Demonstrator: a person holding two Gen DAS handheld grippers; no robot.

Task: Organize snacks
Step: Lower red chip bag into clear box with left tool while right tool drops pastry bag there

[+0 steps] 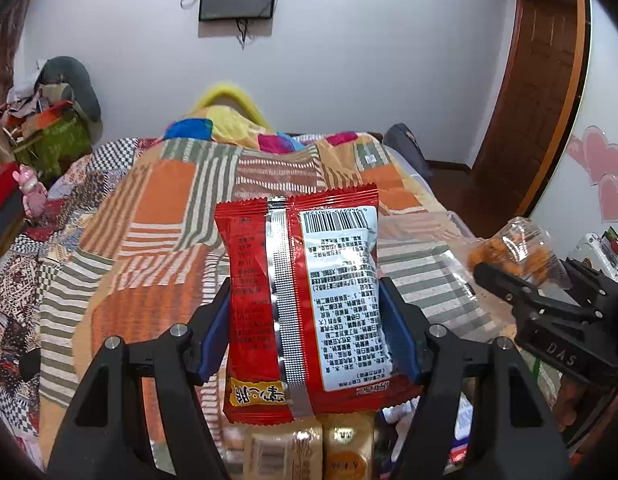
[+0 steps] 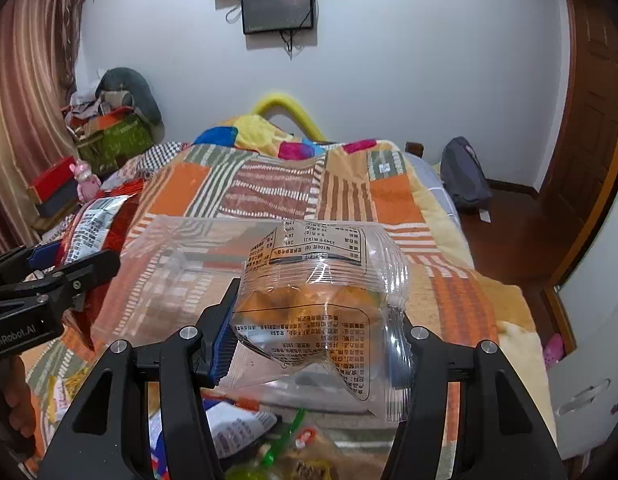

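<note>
Orange-and-striped patchwork quilt [image 1: 161, 200] is covering the bed beneath both grippers. Above it, the left gripper [image 1: 305, 320] is clamping a red snack packet [image 1: 301, 300] upright, its printed back and barcode facing the camera, while the right gripper [image 2: 317, 340] is pinching a clear plastic bag [image 2: 321, 300] of orange snack pieces. More packets [image 1: 309, 448] are lying just below the red one.

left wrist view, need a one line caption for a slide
Left claw grips a red snack packet above a patchwork quilt.
</note>
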